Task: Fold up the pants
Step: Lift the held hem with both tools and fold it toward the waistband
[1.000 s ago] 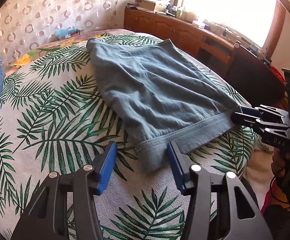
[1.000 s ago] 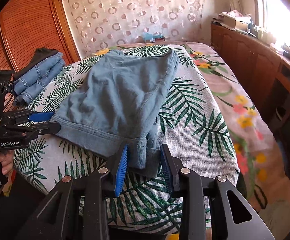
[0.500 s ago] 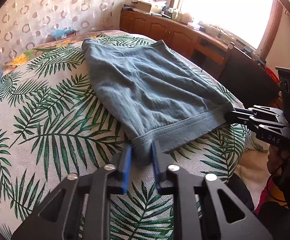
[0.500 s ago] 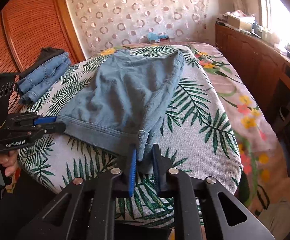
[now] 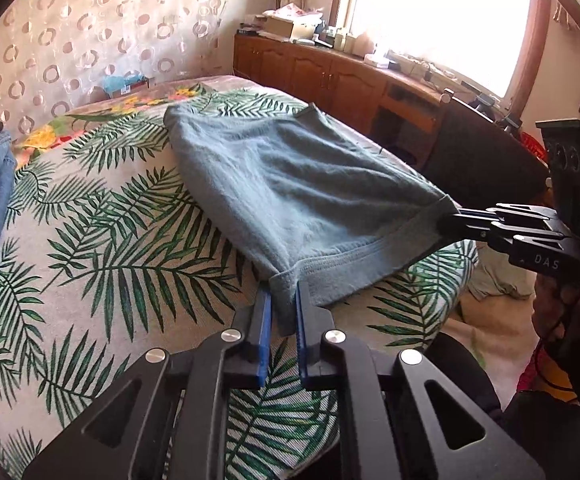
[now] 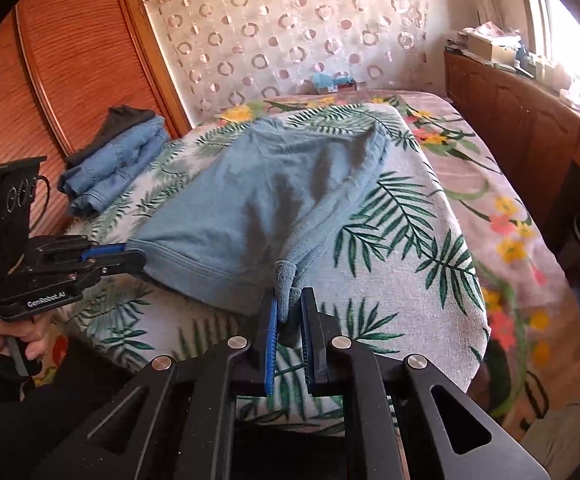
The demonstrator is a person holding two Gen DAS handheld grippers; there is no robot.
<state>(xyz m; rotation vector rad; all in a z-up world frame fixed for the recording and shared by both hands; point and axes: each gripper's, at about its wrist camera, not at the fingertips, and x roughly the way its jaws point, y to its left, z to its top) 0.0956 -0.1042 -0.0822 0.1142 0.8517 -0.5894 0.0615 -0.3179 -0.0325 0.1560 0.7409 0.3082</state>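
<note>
In the left wrist view, the blue-padded fingers of the left gripper (image 5: 281,308) were closed narrowly on one corner of the hem of the blue-grey pants (image 5: 290,184), at lower centre of the frame. The opposite hem corner, at right of centre, was pinched by the right gripper (image 5: 455,216), whose jaws were drawn together on the cloth. The hem was stretched between the two grippers and lifted slightly off the palm-leaf bedspread (image 5: 102,248), while the rest of the garment was spread across it toward the upper centre.

In the right wrist view, the right gripper (image 6: 290,312) was seen clamped on a bunched hem corner at lower centre, and the left gripper (image 6: 130,254) was held at the other corner at centre left, gripped by the person's hand (image 6: 18,336). The pants (image 6: 258,200) were laid over the middle of the bed. A stack of folded jeans (image 6: 118,164) was lying at upper left, near the wooden wardrobe (image 6: 70,60). A wooden sideboard (image 6: 521,116) was seen at upper right.
</note>
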